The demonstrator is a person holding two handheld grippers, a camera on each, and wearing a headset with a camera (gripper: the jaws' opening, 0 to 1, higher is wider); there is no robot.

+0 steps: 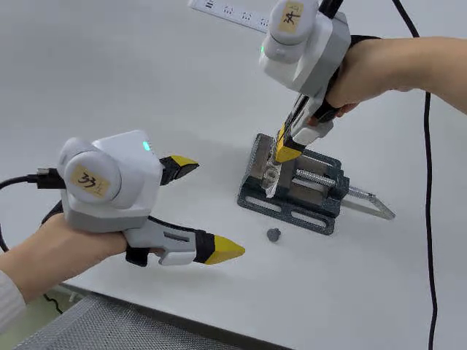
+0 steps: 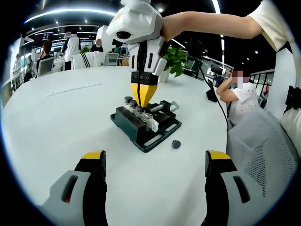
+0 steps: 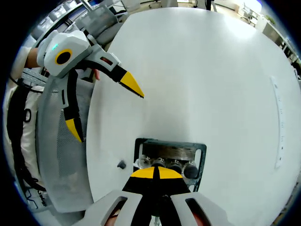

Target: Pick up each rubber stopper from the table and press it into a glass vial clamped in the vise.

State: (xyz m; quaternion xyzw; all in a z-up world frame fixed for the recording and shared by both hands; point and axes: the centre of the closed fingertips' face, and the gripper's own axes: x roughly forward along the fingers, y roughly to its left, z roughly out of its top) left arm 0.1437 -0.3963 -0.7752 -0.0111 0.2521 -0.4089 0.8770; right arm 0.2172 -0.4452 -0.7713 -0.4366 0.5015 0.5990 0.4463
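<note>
A dark green vise [image 1: 321, 205] [image 2: 162, 133] [image 3: 170, 149] stands on the white table and clamps a row of small glass vials [image 1: 271, 179] [image 2: 149, 121] [image 3: 143, 163]; some carry dark stoppers [image 2: 128, 99] [image 3: 190, 170]. My right gripper [image 1: 286, 152] [image 2: 143, 96] [image 3: 155, 173] points down at the vials, shut, with its yellow tips together just over them. Whether anything is pinched between the tips is hidden. One loose grey rubber stopper [image 1: 273, 234] [image 2: 176, 144] [image 3: 121, 165] lies on the table in front of the vise. My left gripper [image 1: 208, 208] [image 2: 155, 155] [image 3: 106, 108] hovers open and empty to the vise's left.
The vise's crank handle [image 1: 372, 204] sticks out to the right. A white strip [image 1: 226, 11] [image 2: 73, 88] [image 3: 277, 122] lies at the table's far side. A black cable [image 1: 427, 182] hangs on the right. A grey mesh chair [image 1: 109, 328] sits below the near table edge.
</note>
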